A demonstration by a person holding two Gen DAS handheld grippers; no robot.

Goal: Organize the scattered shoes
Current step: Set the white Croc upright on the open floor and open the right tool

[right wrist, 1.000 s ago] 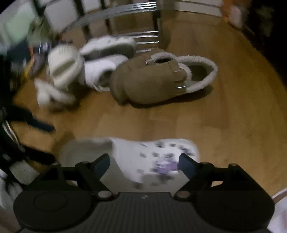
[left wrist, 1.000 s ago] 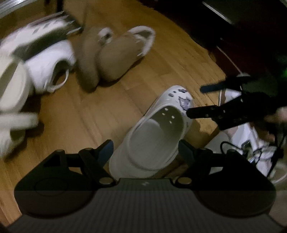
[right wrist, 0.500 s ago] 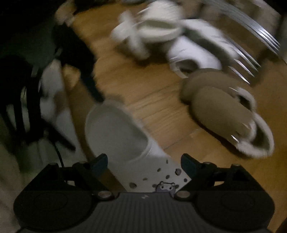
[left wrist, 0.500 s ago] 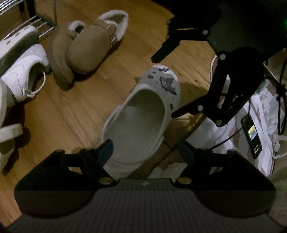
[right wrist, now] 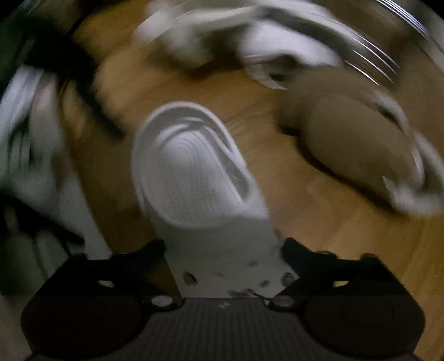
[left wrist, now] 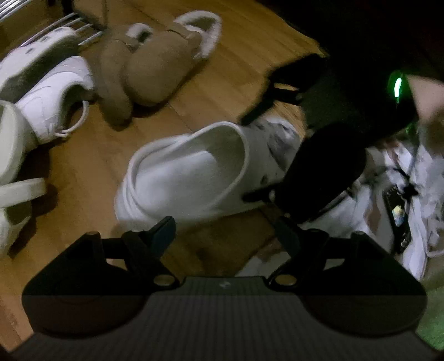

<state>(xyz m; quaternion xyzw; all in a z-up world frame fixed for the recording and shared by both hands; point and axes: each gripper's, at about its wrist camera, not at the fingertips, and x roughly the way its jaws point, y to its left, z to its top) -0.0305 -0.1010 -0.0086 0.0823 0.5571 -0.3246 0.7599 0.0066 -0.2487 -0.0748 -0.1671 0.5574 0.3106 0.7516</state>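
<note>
The right gripper (right wrist: 223, 247) has swung from a sideways approach to a position directly over the toe of the white clog (right wrist: 191, 177), and its jaws are closing with the toe section between them. Motion blur hides the pads, so firm contact cannot be confirmed. In the left wrist view the same gripper (left wrist: 244, 158) straddles the decorated toe, one finger on each flank.

The clog lies on the wooden floor (right wrist: 319, 222), well apart from the shoe rack (left wrist: 69, 25) at the far edge of the floor. It has rotated compared with a second ago, its heel opening now facing the left gripper (left wrist: 224, 233).

The left gripper is wide open, holds nothing, and hovers just short of the clog's heel.

The tan fleece-lined slippers (left wrist: 149, 64) and white sneakers (left wrist: 52, 91) lie near the rack, not yet ordered.

Assessment: the clog pickup is beginning; most of the sorting remains.
</note>
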